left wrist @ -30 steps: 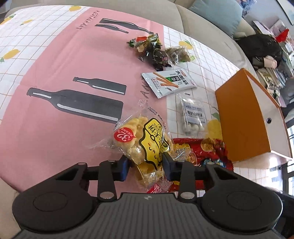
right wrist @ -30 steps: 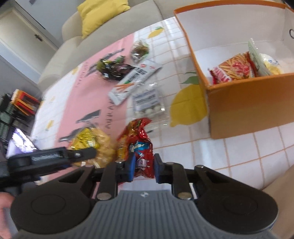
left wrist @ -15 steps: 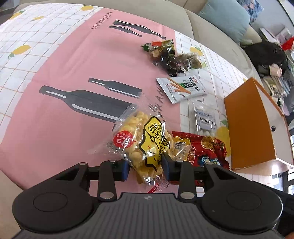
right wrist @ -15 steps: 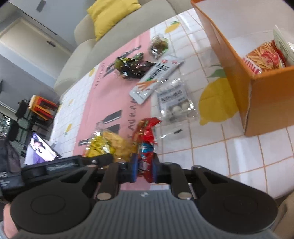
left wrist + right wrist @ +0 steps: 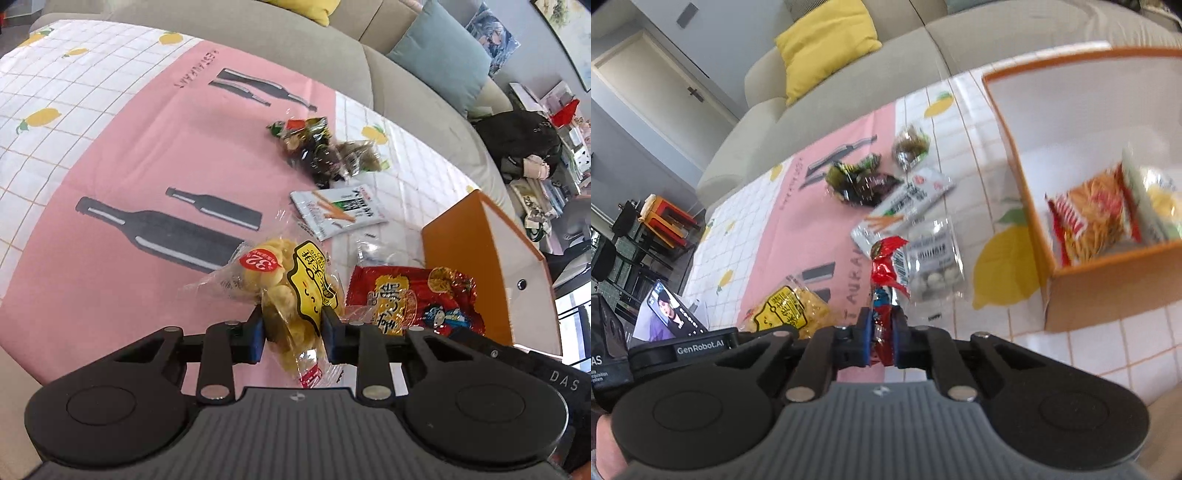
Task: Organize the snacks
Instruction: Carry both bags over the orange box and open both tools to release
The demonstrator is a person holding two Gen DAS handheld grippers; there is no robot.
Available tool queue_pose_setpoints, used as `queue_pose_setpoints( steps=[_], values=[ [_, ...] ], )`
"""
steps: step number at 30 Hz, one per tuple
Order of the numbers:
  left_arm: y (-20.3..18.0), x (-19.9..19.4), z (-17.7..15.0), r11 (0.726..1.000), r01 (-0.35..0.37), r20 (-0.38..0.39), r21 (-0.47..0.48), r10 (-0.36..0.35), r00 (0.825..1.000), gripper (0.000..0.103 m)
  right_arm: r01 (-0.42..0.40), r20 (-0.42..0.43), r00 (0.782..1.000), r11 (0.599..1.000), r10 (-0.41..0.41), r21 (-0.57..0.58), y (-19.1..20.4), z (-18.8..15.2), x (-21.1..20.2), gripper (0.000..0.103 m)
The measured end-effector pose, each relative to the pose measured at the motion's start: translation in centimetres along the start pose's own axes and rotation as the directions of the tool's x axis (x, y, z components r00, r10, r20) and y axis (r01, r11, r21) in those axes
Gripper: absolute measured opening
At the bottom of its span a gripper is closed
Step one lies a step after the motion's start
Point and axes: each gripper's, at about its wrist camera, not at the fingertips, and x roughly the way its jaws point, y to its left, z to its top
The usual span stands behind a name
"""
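Currently both grippers are lifting one snack each off the tablecloth (image 5: 110, 155). The left gripper (image 5: 293, 334) is clamping the yellow puff bag (image 5: 291, 291) across its lower half; its jaws have just been closing, with the bag between them. The right gripper (image 5: 882, 341) is pinching the red snack packet (image 5: 886, 269) by one thin end, jaws nearly together and also just closing on it. The orange box (image 5: 1108, 288) is standing just beside and to the right, already holding a noodle-snack pack (image 5: 1093, 221).

Probable faults from this point:
- The red packet is hanging long from a narrow pinch; a quick swing toward the box is likely to let the slick foil slip out.
- The puff bag is soft, so further squeezing is likely to crush the contents.
- The two grippers are working close together, so they could collide on the way to the box.
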Motion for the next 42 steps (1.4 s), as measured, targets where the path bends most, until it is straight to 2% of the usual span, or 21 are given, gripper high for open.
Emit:
queue_pose_setpoints(
  steps=[9,15,26,35,42],
  values=[
    [-3.4,-1.5,1.2,0.997,0.074,0.036,0.038,-0.075,0.997,0.031,-0.022,0.103,0.994,1.0,0.023,-0.008,0.0,2.4,-4.0,0.006],
    [-6.3,-2.2,2.2,0.989,0.124,0.061,0.08,-0.129,0.99,0.03,-0.009,0.16,0.987,0.999,0.014,-0.034,0.1,4.1,-6.3,0.006],
    [-13.6,-2.3,4.0,0.956,0.22,0.071,0.195,-0.238,0.969,0.029,0.032,0.295,0.955,0.999,-0.027,-0.013,-3.0,6.8,-12.1,0.006],
    [-20.2,0.4,5.0,0.911,0.281,0.021,0.302,-0.301,0.953,0.029,0.101,0.354,0.929,0.994,-0.111,0.046,-7.4,8.3,-14.9,0.005],
    [-24.1,4.6,5.5,0.885,0.264,-0.058,0.385,-0.262,0.963,0.028,0.133,0.316,0.936,0.987,-0.154,0.086,-10.3,9.8,-13.1,0.005]
  ],
)
